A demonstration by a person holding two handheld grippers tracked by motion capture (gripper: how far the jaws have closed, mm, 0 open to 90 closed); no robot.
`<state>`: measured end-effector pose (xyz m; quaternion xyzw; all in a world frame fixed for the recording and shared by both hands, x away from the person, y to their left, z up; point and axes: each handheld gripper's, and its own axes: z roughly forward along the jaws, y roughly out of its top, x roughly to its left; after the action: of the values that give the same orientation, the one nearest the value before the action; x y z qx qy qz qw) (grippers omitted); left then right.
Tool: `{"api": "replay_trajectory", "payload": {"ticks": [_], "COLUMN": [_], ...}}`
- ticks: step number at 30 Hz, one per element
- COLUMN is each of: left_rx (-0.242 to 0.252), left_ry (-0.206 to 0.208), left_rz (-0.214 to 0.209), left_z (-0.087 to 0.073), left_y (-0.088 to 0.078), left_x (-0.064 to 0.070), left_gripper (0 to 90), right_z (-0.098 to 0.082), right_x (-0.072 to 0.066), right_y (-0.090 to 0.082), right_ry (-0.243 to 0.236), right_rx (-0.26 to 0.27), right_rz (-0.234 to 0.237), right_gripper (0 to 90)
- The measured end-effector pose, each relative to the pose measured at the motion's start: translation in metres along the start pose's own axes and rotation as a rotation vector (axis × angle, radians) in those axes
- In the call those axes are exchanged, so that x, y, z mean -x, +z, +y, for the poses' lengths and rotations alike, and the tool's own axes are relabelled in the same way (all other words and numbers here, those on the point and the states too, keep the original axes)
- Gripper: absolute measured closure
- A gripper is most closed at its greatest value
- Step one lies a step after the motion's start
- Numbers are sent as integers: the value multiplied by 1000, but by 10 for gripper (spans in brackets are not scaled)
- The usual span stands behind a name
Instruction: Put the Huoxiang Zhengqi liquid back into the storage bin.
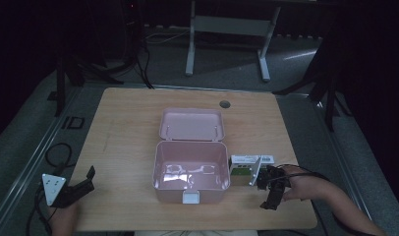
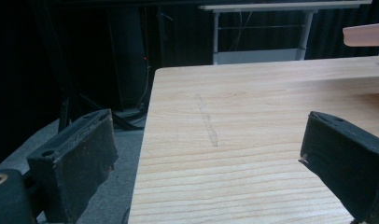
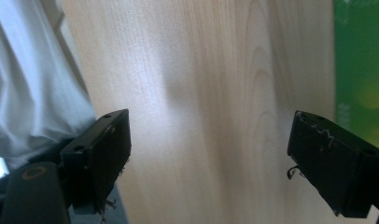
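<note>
At the far left of the high view, the left gripper [image 1: 84, 183] sits at the front left corner of the wooden surface [image 1: 124, 128], its grey three-cornered plate [image 1: 52, 187] hanging over the edge and its cable looping on the floor beside it. In the left gripper view its fingers [image 2: 80, 158] stand wide apart with nothing between them, one finger out past the surface's left edge, the other over the bare wood, where a faint pale streak [image 2: 207, 122] runs across the grain.

In the middle of the surface stands a pink box [image 1: 191, 173], open, its lid [image 1: 191, 124] tilted back behind it and a white latch [image 1: 190, 197] on the front wall. The inside looks empty apart from glare on the bottom.

Just right of the pink box, touching or nearly touching its side wall, lies a small green and white carton [image 1: 246, 167].

Further right, the right gripper [image 1: 272, 194] is held by a hand [image 1: 305, 189] near the front right corner, just beside the carton and pointing back toward the person. In the right gripper view its fingers [image 3: 103, 149] are spread wide over bare wood, gripping nothing, with the carton's green face [image 3: 360, 70] at the right edge and a pale sleeve [image 3: 33, 84] at the left
</note>
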<state>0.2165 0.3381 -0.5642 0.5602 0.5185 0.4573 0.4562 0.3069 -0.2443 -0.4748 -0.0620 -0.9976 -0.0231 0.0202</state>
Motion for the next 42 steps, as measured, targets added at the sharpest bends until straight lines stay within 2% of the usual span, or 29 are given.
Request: {"api": "replay_trajectory", "payload": {"ticks": [3, 5, 7, 10, 12, 22, 27, 36, 39, 42], "left_rx": [0, -1, -1, 0, -1, -1, -1, -1, 0, -2], "left_ry": [1, 4, 5, 2, 1, -1, -2, -3, -4, -3], "left_rz": [-1, 0, -1, -1, 0, -3, -3, -6, -6, -8], "left_z": [0, 0, 0, 0, 0, 0, 0, 0, 0, 0], "left_y": [0, 0, 0, 0, 0, 0, 0, 0, 0, 0], "left_x": [0, 0, 0, 0, 0, 0, 0, -1, -1, -1], "left_gripper": [38, 38, 38, 38, 38, 38, 38, 38, 38, 38], "right_z": [5, 7, 10, 14, 17, 27, 29, 32, 33, 34], "right_x": [-3, -3, -2, -2, -1, 4, 10, 28, 36, 44], "right_y": [-3, -7, -12, -20, -24, -49, -59, -81, -88, -89], "right_ry": [-27, -29, -16, -26, -31, -55, -63, -81, -73, -76], "right_rx": [-9, -10, 8, 9, 12, 1, 4, 23, 46, 42], "right_rz": [6, -11, -3, -22, -13, -27, -43, -96, -90, -85], "right_gripper": [131, 126, 126, 128, 132, 135, 138, 213, 223, 252]}}
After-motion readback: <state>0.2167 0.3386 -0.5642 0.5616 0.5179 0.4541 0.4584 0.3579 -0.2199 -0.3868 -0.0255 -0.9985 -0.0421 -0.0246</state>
